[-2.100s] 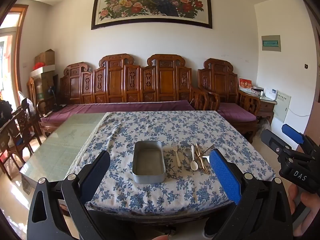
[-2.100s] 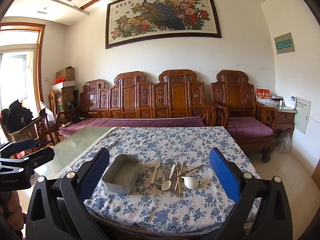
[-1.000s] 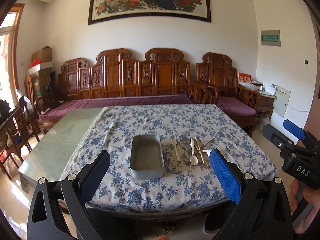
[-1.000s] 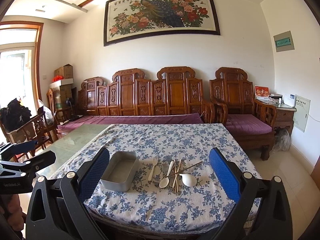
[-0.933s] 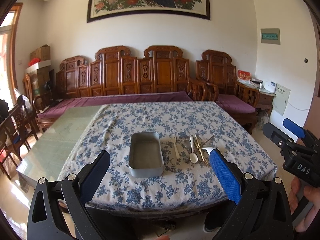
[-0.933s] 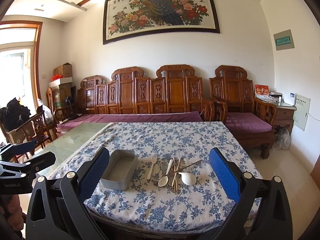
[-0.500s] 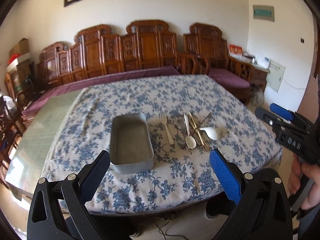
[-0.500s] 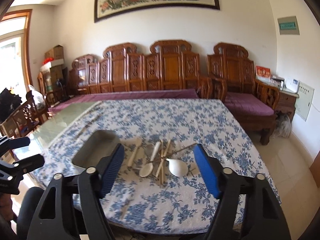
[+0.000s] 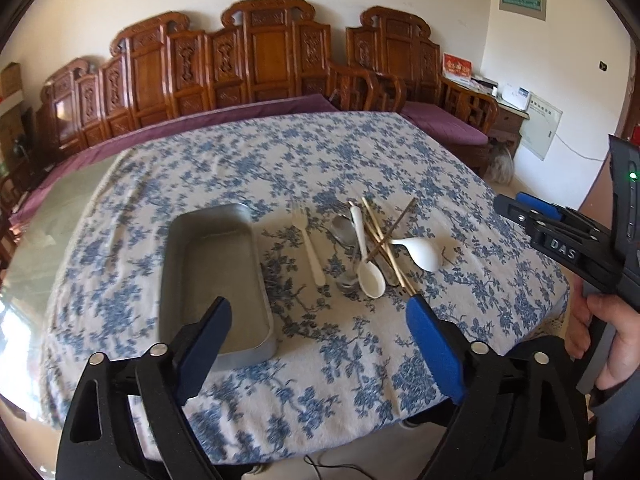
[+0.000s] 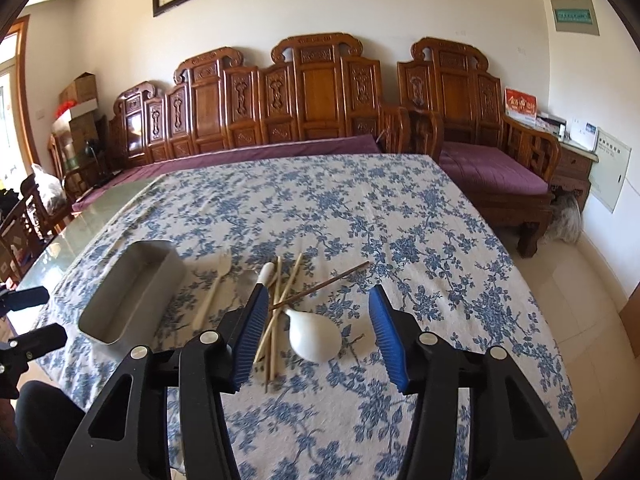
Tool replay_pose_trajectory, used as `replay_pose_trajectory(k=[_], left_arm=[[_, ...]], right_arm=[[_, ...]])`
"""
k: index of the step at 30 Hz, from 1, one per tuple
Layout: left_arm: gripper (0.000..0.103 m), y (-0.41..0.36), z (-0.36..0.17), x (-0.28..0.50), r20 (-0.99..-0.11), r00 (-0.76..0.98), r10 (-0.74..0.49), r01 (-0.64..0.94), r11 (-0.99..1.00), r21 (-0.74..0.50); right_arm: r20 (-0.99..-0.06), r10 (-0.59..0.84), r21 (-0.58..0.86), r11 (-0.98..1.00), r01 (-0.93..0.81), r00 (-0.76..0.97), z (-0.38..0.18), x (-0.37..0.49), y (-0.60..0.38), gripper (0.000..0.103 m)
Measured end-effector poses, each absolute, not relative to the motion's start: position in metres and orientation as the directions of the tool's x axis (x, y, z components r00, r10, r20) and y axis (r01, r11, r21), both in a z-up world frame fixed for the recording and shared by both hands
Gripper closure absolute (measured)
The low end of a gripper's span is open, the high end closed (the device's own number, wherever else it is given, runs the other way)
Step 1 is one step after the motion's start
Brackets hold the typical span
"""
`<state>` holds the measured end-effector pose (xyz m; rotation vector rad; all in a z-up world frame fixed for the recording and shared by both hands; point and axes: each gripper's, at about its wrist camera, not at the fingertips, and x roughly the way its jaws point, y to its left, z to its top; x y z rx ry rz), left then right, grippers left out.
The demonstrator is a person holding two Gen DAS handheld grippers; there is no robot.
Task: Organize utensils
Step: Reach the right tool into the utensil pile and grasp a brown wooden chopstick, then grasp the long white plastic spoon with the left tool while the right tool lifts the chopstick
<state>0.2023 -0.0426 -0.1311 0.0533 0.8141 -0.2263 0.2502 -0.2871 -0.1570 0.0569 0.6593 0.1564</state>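
A grey metal tray (image 9: 216,276) (image 10: 132,296) lies empty on the blue-flowered tablecloth (image 9: 304,160). Right of it lie a white plastic fork (image 9: 308,242) (image 10: 212,290), a metal spoon (image 9: 345,229), a long white spoon (image 9: 366,260), several chopsticks (image 9: 386,240) (image 10: 280,304) and a short white soup spoon (image 9: 420,252) (image 10: 314,336). My left gripper (image 9: 320,344) is open and empty above the table's near edge. My right gripper (image 10: 316,328) is open, half narrowed, and straddles the soup spoon from above.
Carved wooden sofas (image 10: 304,92) with purple cushions line the far wall. A bare glass strip of the table (image 9: 60,200) lies left of the cloth. A side cabinet (image 10: 572,168) stands at the right. The right gripper also shows in the left wrist view (image 9: 560,236).
Both grippers have moved forward and down toward the table. The right gripper's jaws have narrowed and now frame the soup spoon. The utensils have not moved.
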Motion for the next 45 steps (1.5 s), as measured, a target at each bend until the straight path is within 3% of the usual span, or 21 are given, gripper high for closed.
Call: replay_pose_trajectory(k=[11, 23, 29, 36, 45], left_arm=[[0.042, -0.074, -0.192, 0.26, -0.808, 0.554, -0.2, 0.253, 0.965, -0.066], [0.043, -0.077, -0.219, 0.283, -0.826, 0.53, -0.19, 0.228, 0.971, -0.077], [0.043, -0.075, -0.221, 0.282, -0.822, 0.532, -0.201, 0.229, 0.969, -0.089], [0.043, -0.073, -0.226, 0.277, -0.823, 0.529, -0.21, 0.225, 0.969, -0.102], [0.043, -0.075, -0.227, 0.272, -0.824, 0.528, -0.205, 0.219, 0.97, -0.101]], right_arm=[[-0.677, 0.198, 0.13, 0.98, -0.15, 0.709, -0.206, 0.298, -0.285, 0.054], [-0.769, 0.295, 0.285, 0.952, -0.109, 0.567, -0.263, 0.391, -0.273, 0.068], [-0.825, 0.259, 0.282, 0.959, -0.033, 0.502, -0.285, 0.42, -0.262, 0.079], [-0.842, 0.226, 0.261, 0.965, 0.003, 0.49, -0.284, 0.426, -0.261, 0.088], [-0.815, 0.3, 0.363, 0.931, 0.034, 0.496, -0.272, 0.427, -0.273, 0.097]])
